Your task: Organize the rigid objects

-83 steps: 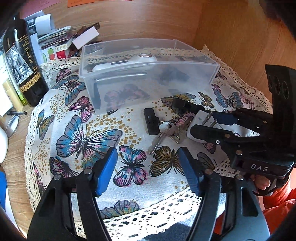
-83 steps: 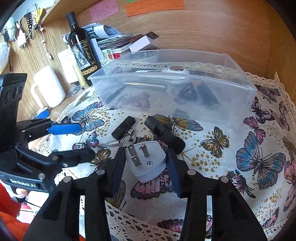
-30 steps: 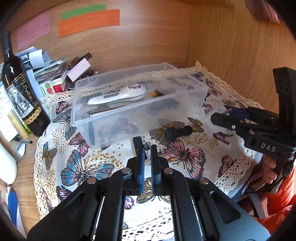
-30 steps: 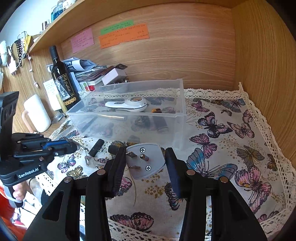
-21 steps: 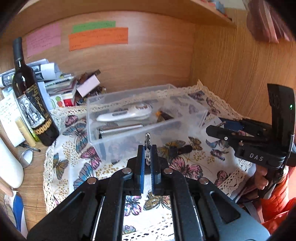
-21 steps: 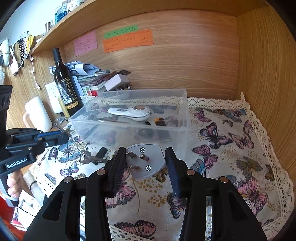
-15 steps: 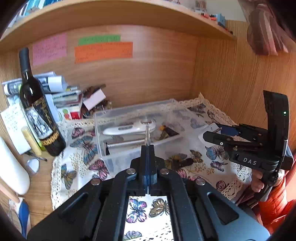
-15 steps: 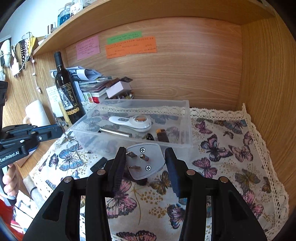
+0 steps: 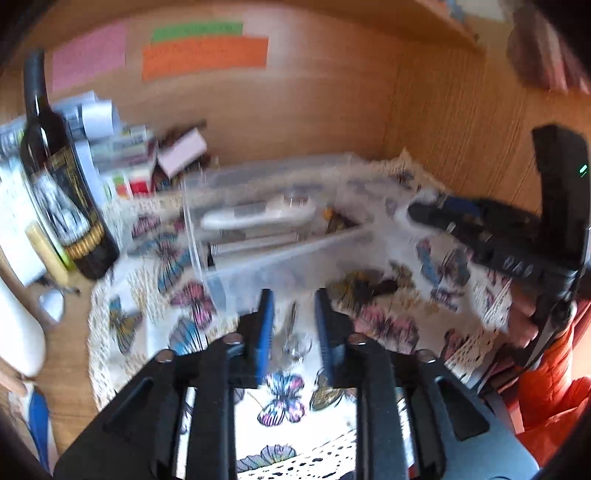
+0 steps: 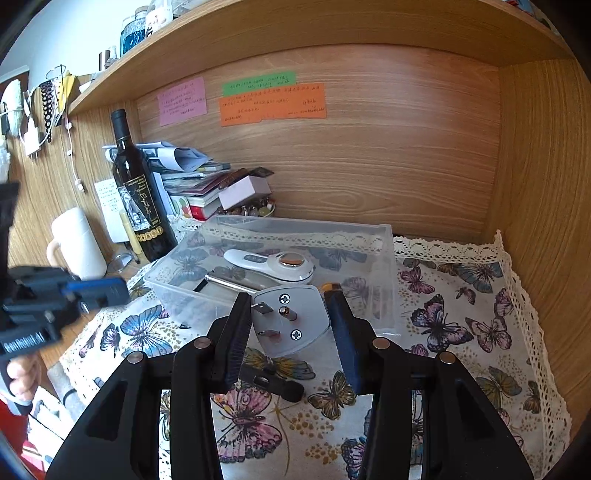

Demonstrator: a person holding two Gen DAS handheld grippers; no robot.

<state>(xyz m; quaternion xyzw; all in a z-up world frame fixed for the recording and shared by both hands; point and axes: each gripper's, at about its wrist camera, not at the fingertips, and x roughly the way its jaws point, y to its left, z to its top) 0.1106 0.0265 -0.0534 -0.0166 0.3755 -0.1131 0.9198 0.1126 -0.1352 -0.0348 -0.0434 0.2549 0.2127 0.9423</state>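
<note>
A clear plastic bin (image 10: pixel 384 258) stands on the butterfly cloth and holds a white handheld device (image 10: pixel 273 264), a metal rod (image 10: pixel 229 282) and small dark items. My right gripper (image 10: pixel 290 321) is shut on a grey plug adapter (image 10: pixel 291 317) and holds it up in front of the bin. My left gripper (image 9: pixel 291 325) is open, its blue pads apart, and a blurred bunch of keys (image 9: pixel 291 336) shows between and below them, loose from the pads. The left wrist view is motion-blurred. A black cylindrical item (image 10: pixel 273 384) lies on the cloth below the adapter.
A wine bottle (image 10: pixel 138 206), a stack of papers and boxes (image 10: pixel 207 184) and a white mug (image 10: pixel 79 243) stand to the left of the bin. Wooden walls close off the back and right. A shelf (image 10: pixel 295 29) runs overhead. The lace cloth edge (image 10: pixel 517 295) lies right.
My left gripper, shut on the keys half a second ago, has opened and the keys are dropping free. The right gripper still holds the adapter, raised slightly toward the bin.
</note>
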